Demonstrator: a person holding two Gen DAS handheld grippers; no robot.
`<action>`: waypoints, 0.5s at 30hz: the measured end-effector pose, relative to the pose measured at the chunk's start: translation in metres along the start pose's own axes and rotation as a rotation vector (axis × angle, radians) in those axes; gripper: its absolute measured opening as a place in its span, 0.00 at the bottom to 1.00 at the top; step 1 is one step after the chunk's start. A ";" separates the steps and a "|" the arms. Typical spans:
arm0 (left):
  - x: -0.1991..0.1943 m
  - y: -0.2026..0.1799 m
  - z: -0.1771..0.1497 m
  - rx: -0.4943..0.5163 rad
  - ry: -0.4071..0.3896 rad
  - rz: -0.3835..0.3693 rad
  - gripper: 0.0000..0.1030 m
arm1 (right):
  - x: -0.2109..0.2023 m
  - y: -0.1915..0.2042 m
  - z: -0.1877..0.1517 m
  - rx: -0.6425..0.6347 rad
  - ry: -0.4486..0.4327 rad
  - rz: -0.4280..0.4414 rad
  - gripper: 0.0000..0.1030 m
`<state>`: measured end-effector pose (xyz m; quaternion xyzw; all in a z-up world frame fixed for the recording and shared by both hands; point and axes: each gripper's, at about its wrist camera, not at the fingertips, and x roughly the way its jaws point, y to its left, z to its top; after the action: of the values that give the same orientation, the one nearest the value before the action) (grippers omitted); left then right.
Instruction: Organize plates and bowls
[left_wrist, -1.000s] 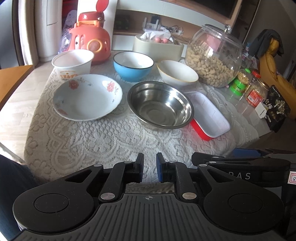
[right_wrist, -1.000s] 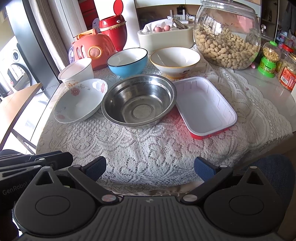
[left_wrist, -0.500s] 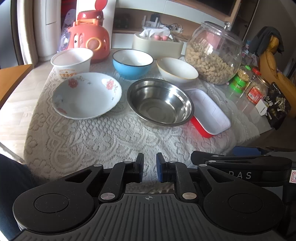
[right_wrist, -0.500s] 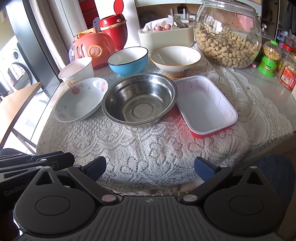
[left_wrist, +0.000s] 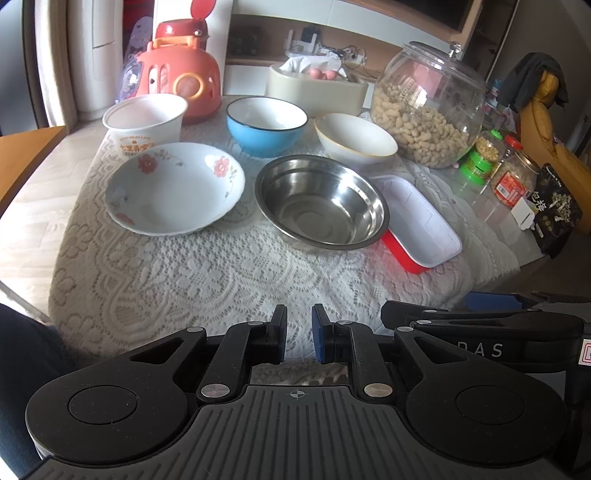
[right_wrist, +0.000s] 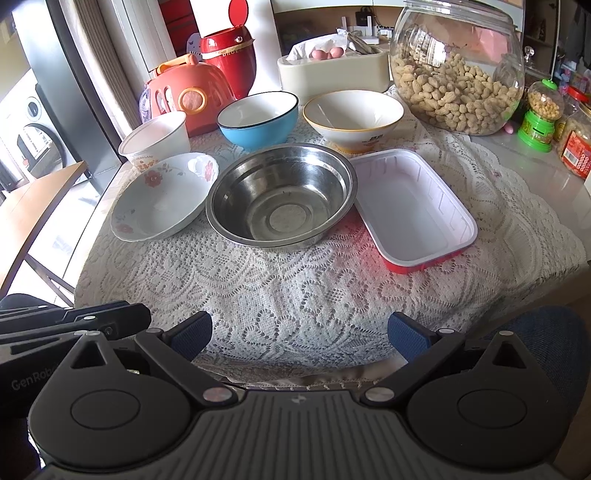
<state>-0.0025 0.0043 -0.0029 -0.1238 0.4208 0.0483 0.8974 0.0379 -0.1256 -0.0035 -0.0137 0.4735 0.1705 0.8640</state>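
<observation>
On the lace tablecloth (left_wrist: 207, 280) sit a white flowered plate (left_wrist: 173, 188), a steel bowl (left_wrist: 321, 201), a blue bowl (left_wrist: 266, 125), a cream bowl (left_wrist: 354, 138), a paper cup (left_wrist: 146, 123) and a white tray with red outside (left_wrist: 417, 221). The right wrist view shows the same set: flowered plate (right_wrist: 162, 195), steel bowl (right_wrist: 280, 194), blue bowl (right_wrist: 258, 118), cream bowl (right_wrist: 352, 118), tray (right_wrist: 413, 208). My left gripper (left_wrist: 298, 338) is shut and empty at the near table edge. My right gripper (right_wrist: 299, 336) is open and empty, beside it.
A big glass jar of peanuts (right_wrist: 456, 62) stands at the back right, with small jars (right_wrist: 541, 110) beside it. An orange toy case (left_wrist: 177, 77), a red canister (right_wrist: 229, 55) and a cream box with eggs (right_wrist: 332, 70) line the back. A wooden surface (right_wrist: 33, 206) lies left.
None of the dishes has shifted. Both grippers hold their place and their jaws stay as they were; the views drift only slightly.
</observation>
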 end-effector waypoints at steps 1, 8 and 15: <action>0.000 0.000 0.000 0.000 0.000 0.000 0.18 | 0.000 0.000 0.000 0.000 0.000 0.000 0.98; 0.000 0.001 -0.001 -0.001 0.001 0.001 0.18 | 0.000 0.000 0.000 0.003 0.003 0.003 0.98; 0.000 0.001 -0.001 -0.001 0.001 0.001 0.18 | 0.000 -0.001 0.001 0.005 0.000 0.002 0.98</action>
<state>-0.0031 0.0050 -0.0040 -0.1239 0.4215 0.0489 0.8970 0.0387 -0.1261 -0.0028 -0.0111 0.4739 0.1702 0.8639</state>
